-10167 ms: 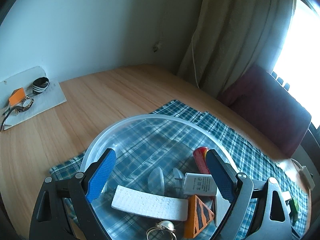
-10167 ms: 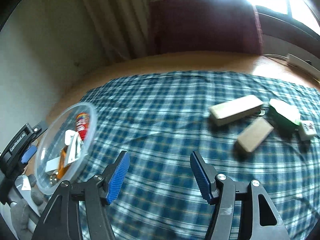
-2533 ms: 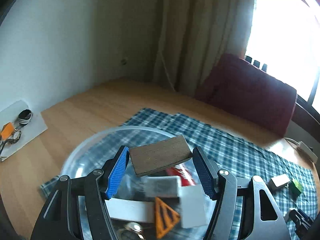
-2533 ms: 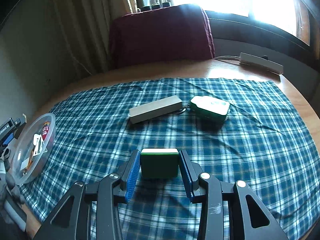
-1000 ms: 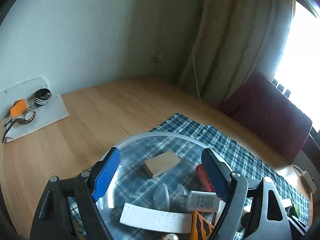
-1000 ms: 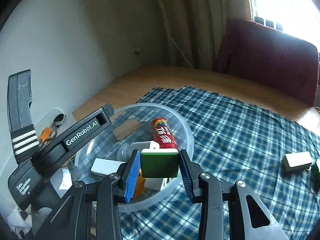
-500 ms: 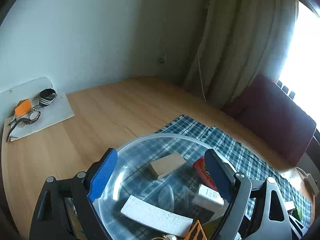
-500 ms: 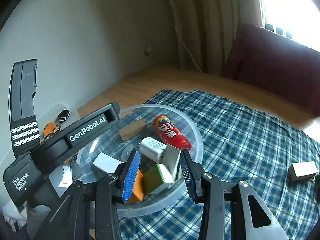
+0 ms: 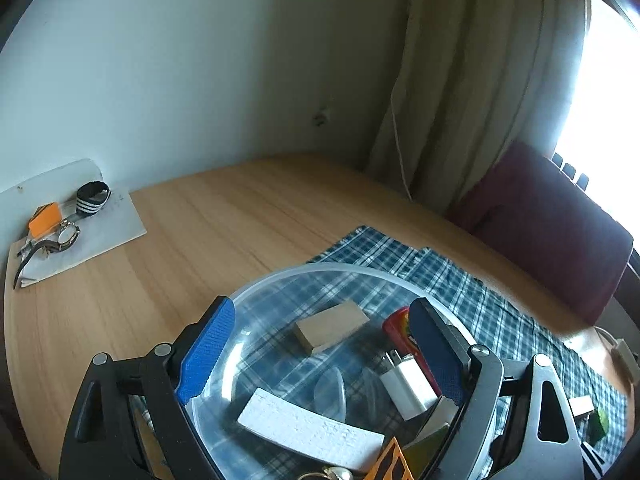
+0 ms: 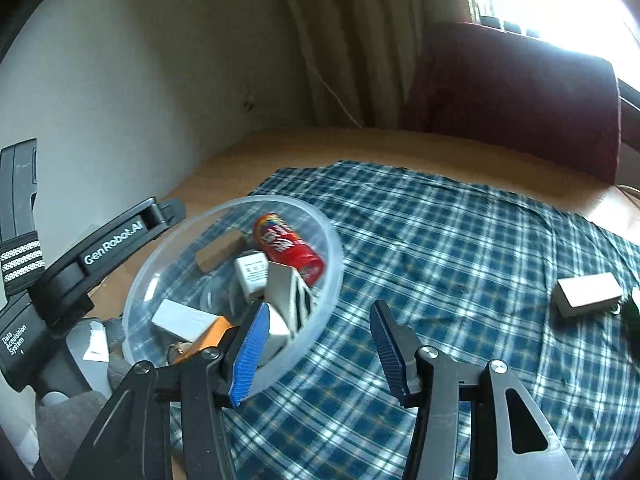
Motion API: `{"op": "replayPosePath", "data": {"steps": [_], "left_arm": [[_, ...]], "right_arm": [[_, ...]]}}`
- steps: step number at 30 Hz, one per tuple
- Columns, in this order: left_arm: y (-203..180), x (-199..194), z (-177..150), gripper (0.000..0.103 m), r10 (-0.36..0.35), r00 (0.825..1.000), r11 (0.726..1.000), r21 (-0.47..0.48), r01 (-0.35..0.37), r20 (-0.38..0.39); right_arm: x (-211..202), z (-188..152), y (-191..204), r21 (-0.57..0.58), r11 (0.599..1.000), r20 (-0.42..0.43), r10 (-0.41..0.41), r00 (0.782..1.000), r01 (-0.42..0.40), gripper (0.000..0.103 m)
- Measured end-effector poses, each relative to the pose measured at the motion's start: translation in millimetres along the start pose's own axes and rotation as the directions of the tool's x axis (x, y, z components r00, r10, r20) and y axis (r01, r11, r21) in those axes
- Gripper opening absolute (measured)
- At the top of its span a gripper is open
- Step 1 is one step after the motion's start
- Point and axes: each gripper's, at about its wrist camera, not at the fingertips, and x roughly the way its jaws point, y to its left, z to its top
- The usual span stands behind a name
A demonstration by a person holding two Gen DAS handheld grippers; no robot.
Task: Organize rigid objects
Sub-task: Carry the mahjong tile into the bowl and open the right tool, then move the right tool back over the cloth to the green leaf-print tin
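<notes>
Right wrist view, contents listed from the clear plastic bowl (image 10: 336,256) outward. It sits on the near-left corner of the checked cloth (image 10: 460,248) and holds:
- one red can (image 10: 290,248), lying on its side at the far rim
- one wooden block (image 10: 218,254)
- one white charger plug (image 10: 251,274)
- one long white slab (image 10: 182,320)
- one orange piece (image 10: 208,338), part hidden
- one white tile (image 10: 286,294), tilted

On the cloth, well right of the bowl: one pale block (image 10: 586,294).

My right gripper (image 10: 318,336) is spread wide with nothing in it, its left pad at the bowl's near rim. My left gripper (image 9: 320,354) is likewise wide apart and empty, straddling the bowl.

Far left on the wooden table (image 9: 224,216): one white board (image 9: 92,236) carrying a wristwatch (image 9: 66,236).
</notes>
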Motion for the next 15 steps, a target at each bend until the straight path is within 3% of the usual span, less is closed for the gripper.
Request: {"op": "replayPosePath", "data": {"steps": [15], "left_arm": [[-5, 3, -3, 0.089, -0.004, 1.000, 1.000, 0.018, 0.004, -0.018]], "right_arm": [[-15, -15, -40, 0.082, 0.992, -0.013, -0.091, 0.996, 0.091, 0.059]]}}
